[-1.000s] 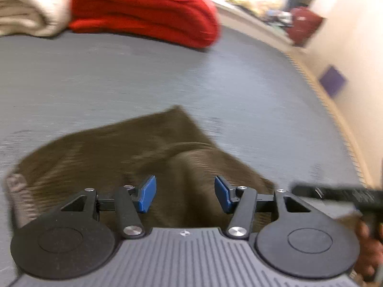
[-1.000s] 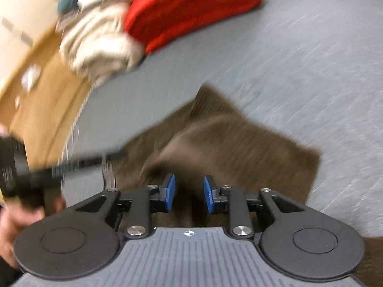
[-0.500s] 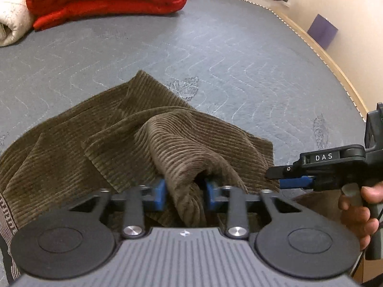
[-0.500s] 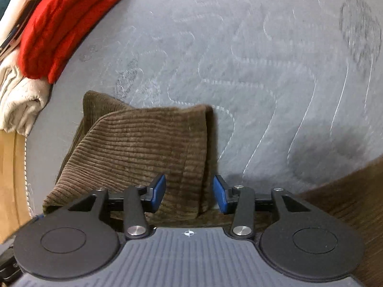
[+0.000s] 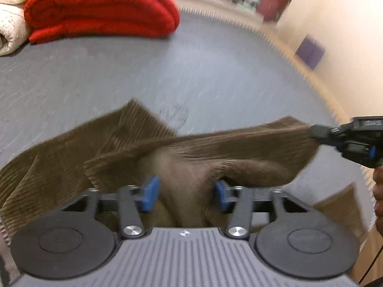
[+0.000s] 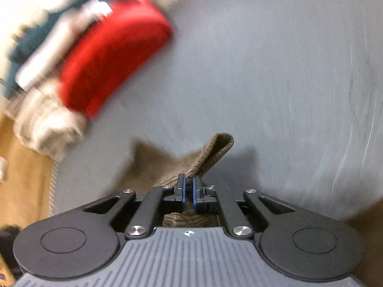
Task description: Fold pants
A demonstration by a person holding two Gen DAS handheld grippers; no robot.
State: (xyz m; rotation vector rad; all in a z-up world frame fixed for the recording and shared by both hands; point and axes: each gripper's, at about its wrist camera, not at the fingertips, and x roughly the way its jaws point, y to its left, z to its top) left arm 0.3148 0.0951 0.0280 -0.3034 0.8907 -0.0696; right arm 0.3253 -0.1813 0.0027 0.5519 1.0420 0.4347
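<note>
Right gripper [image 6: 188, 185] fingers pinched on brown corduroy pants [image 5: 234, 143]; left gripper [image 5: 185, 192] fingers apart around bunched cloth.

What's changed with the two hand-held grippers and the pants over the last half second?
The right hand-held gripper has shut on a pants edge and lifted it off the mattress. The left hand-held gripper has opened, with cloth still bunched between its pads. The red blanket stays folded at the far end.
</note>
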